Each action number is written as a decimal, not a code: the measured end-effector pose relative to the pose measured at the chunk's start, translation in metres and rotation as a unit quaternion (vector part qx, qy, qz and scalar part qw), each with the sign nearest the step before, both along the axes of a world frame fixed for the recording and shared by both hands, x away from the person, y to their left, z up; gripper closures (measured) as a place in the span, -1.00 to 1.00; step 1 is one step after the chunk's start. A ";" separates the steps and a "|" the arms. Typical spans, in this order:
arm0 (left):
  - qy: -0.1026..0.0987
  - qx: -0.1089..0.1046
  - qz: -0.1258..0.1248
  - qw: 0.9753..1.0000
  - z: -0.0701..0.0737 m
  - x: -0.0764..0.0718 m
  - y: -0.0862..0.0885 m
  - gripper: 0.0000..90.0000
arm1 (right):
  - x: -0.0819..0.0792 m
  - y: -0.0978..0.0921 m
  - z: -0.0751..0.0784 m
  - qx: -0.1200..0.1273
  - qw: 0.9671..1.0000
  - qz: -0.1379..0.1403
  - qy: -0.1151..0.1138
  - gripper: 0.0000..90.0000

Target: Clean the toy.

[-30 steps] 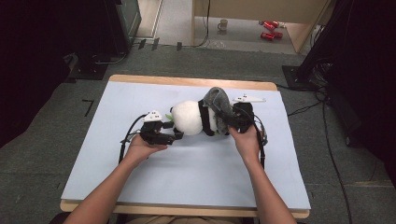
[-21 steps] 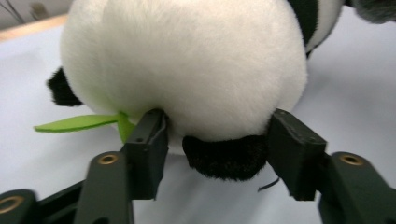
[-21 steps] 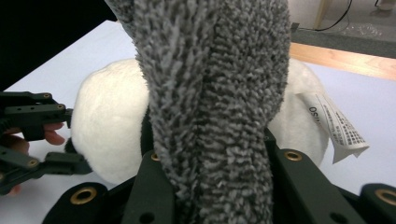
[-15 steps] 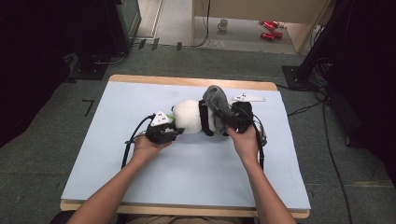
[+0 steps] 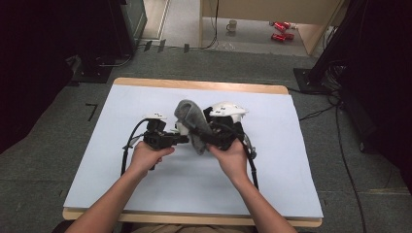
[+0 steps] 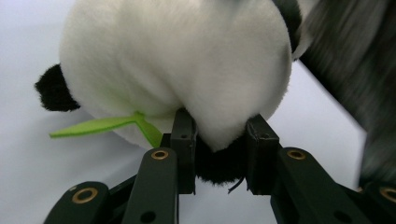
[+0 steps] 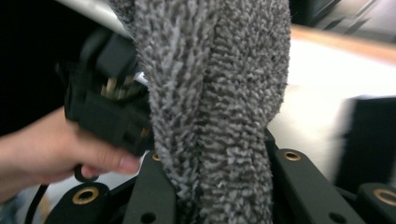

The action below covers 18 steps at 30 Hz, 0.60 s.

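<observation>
Panda (image 6: 187,70) was pinched low on its white belly by the left gripper (image 6: 219,154), jaws closed on the plush. Since a second earlier that gripper had slid in against it. Beyond, the right gripper (image 7: 219,186) clamped the grey cloth (image 5: 192,124), draped over the toy mid-table, probably for wiping.

One fixed camera overhead, two riding on the tools

The high view is looking forward and down from above the person's side, taking in the whole desk (image 5: 145,97) from a distance. The left gripper view is sitting very close behind the left tool (image 6: 219,140), facing the panda plush (image 6: 177,60). The right gripper view is pressing just as close on the right tool (image 7: 219,186), facing the grey cloth (image 7: 215,93). All three are sharing the desk's middle.
</observation>
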State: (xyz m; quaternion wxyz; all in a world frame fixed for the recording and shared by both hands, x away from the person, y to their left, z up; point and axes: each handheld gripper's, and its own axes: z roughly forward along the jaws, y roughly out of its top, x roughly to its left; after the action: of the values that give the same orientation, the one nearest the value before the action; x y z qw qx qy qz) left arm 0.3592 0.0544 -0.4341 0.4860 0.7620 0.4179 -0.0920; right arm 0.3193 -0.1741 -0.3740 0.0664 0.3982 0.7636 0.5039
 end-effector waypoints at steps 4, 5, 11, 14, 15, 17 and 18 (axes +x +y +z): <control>-0.002 0.026 0.007 1.000 -0.007 -0.001 0.000 0.54 | 0.003 0.017 -0.024 -0.037 0.999 0.005 0.006 0.60; 0.005 0.024 0.010 1.000 -0.011 0.001 0.000 0.54 | 0.005 0.016 -0.029 -0.039 0.999 0.005 0.009 0.60; -0.013 0.036 0.012 0.999 -0.018 0.007 0.001 0.54 | 0.015 0.004 -0.036 -0.057 0.998 -0.009 0.006 0.60; -0.017 0.040 0.015 0.999 -0.018 0.008 0.003 0.54 | 0.016 -0.007 -0.033 -0.061 0.998 -0.024 0.007 0.60; -0.018 0.041 0.017 0.999 -0.019 0.009 0.005 0.54 | 0.017 -0.010 -0.032 -0.065 0.997 -0.030 0.003 0.60; -0.018 0.033 0.016 0.999 -0.019 0.011 0.007 0.53 | 0.018 -0.022 -0.029 -0.087 0.995 -0.057 -0.008 0.60; -0.023 0.032 0.015 0.999 -0.019 0.011 0.006 0.53 | 0.021 -0.029 -0.028 -0.075 0.995 -0.060 -0.005 0.61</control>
State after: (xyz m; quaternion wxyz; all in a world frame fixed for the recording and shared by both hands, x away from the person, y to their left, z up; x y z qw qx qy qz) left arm 0.3704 0.0600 -0.4530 0.4716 0.7730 0.4209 -0.0539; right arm 0.3401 -0.2032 -0.4024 0.1299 0.4350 0.7737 0.4419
